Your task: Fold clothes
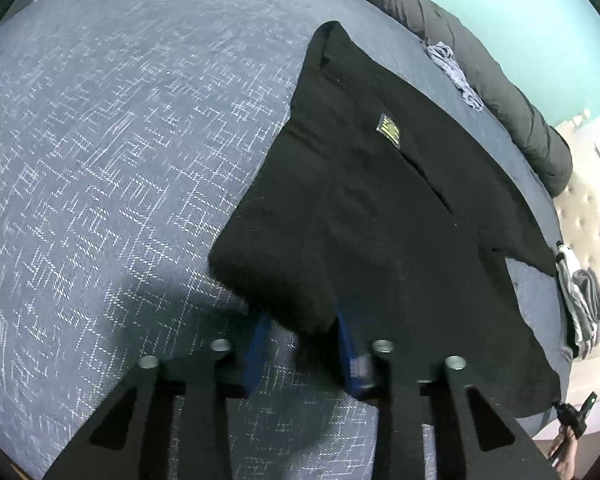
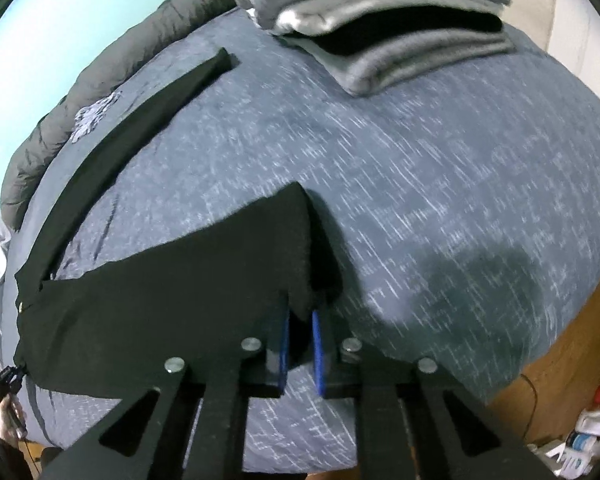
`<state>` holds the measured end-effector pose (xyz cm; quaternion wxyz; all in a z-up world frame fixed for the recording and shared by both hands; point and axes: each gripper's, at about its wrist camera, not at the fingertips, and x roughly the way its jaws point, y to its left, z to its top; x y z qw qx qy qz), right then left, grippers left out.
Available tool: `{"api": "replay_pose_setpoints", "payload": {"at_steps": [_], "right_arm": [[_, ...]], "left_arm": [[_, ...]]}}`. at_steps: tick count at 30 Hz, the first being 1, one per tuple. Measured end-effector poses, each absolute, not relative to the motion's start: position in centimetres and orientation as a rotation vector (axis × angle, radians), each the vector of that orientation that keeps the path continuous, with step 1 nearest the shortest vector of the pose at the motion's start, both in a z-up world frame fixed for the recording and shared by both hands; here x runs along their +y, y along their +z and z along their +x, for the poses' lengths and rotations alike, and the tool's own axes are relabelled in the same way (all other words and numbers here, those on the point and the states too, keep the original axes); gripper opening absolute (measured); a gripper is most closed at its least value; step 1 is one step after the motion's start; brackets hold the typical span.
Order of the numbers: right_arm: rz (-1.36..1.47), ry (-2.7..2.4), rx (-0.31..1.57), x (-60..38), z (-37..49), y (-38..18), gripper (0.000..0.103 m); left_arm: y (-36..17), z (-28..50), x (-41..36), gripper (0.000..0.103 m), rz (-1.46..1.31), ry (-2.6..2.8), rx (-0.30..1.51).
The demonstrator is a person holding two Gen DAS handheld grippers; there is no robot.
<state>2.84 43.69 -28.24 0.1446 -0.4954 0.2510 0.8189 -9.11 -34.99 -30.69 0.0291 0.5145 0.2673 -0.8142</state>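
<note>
A black garment (image 1: 380, 200) with a small yellow label (image 1: 389, 130) lies spread on the blue-grey patterned bedspread (image 1: 120, 160). In the left wrist view one of its corners drapes over the tips of my left gripper (image 1: 304, 320). The blue pads (image 1: 350, 352) close on that cloth and the tips are hidden under it. In the right wrist view another corner of the black garment (image 2: 160, 300) sits between the blue pads of my right gripper (image 2: 301, 312), which is nearly closed and pinching it. A long black strip of the garment runs away to the upper left.
A stack of folded grey and black clothes (image 2: 380, 28) sits at the far end of the bed. A dark grey duvet (image 1: 500, 80) rolls along the bed's far edge, with a crumpled grey cloth (image 1: 456, 72) beside it. A striped cloth (image 1: 580, 300) hangs near the white tufted headboard (image 1: 588, 216). Wooden floor (image 2: 560, 360) lies to the right.
</note>
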Motion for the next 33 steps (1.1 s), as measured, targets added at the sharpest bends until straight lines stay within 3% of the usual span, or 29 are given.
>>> {"api": "replay_pose_setpoints", "payload": {"at_steps": [9, 23, 33], "right_arm": [[-1.397, 2.449, 0.658, 44.1, -1.2, -23.4, 0.007], [-1.374, 2.507, 0.553, 44.5, -12.8, -16.4, 0.006], [-1.391, 2.456, 0.552, 46.3, -22.9, -17.0, 0.006]], "left_arm": [[-26.4, -10.2, -34.5, 0.013, 1.542, -2.594, 0.736], [-19.9, -17.3, -33.8, 0.010, 1.462, -2.623, 0.689], [-19.2, -24.8, -35.1, 0.010, 1.438, -2.603, 0.723]]}}
